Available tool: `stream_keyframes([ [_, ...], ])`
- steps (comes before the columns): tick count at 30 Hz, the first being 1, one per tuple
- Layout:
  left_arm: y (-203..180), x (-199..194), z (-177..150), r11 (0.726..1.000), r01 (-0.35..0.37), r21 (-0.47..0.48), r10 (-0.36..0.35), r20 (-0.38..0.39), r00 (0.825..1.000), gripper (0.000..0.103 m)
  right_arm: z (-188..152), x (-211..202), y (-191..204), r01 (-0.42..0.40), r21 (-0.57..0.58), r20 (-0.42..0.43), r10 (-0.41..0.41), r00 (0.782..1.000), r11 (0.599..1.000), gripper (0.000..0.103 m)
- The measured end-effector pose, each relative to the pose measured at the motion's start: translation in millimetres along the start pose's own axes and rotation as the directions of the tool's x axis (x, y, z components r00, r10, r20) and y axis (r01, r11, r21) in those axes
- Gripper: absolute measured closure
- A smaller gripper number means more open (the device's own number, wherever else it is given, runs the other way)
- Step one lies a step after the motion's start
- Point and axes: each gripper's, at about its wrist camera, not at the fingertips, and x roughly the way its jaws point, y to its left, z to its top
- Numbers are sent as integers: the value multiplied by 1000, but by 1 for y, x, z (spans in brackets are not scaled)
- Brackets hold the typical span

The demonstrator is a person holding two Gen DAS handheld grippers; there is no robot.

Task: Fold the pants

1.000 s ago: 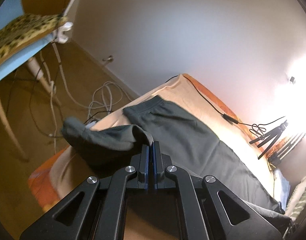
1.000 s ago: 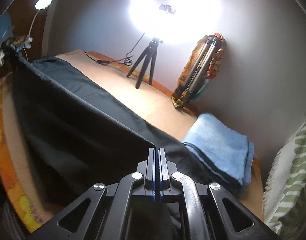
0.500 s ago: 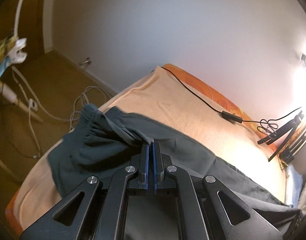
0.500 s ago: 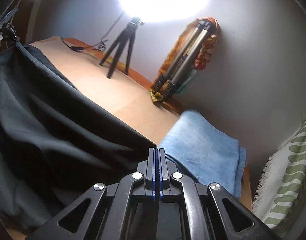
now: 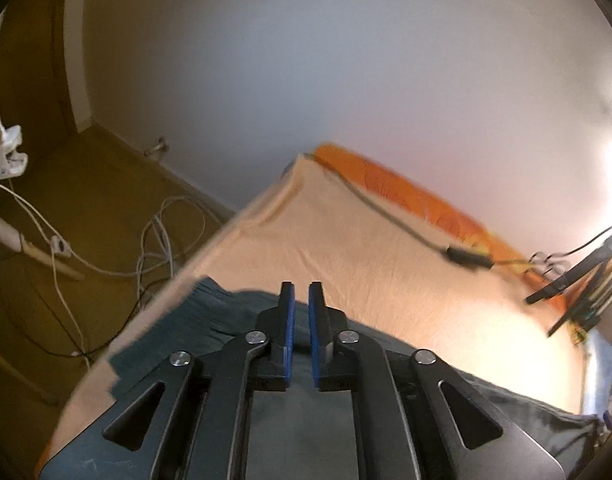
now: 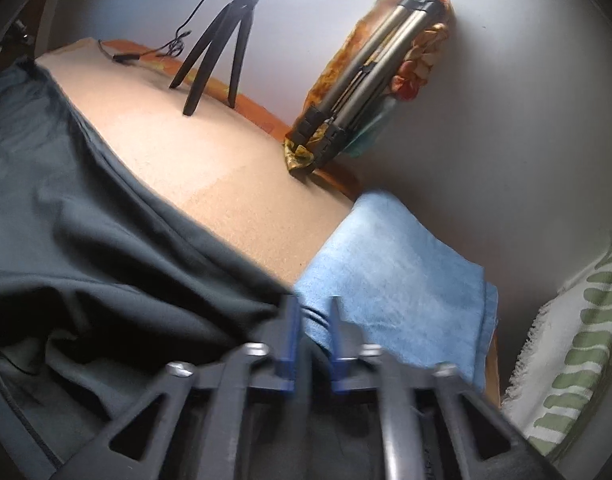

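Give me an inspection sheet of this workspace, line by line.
Surface: bed with peach sheet.
Job's things: dark pants lying along the near edge.
Clutter: folded blue towel, small tripod, folded tripod against the wall.
Grippers: left claw slightly open above the pants; right claw open, jaws have just been opening, nothing pinched between them.
Cables: black cable on the sheet; white cables on the floor.
Surroundings: plain wall, green-striped cloth.

Matt dark cloth pants, fuzzy blue towel
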Motion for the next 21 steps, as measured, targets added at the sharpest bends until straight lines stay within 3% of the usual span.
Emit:
stream_keyframes([
  [3,30,-35,2,1000,23,-4,-22,39,999,90,5,-16,-4,-14,22,30,13,999,1000,68],
  [5,57,-55,-2,1000,18,-17,-17,49,999,63,14,-29,-4,-40,36,60,38,997,999,67],
  [11,110,-62,-26,998,27,-60,-28,-12,1000,61,61,-61,29,-203,-13,183,202,962,979,66],
  [15,114,-45,-44,992,82,-99,-89,-70,994,61,100,-66,72,-340,-94,228,352,908,936,64],
  [18,100,-33,-52,995,65,-78,-73,-94,993,61,139,-65,116,-404,-170,245,436,866,899,64],
  [21,91,-23,-62,998,34,-49,-39,-101,994,61,179,-60,158,-505,-218,234,547,804,835,64],
])
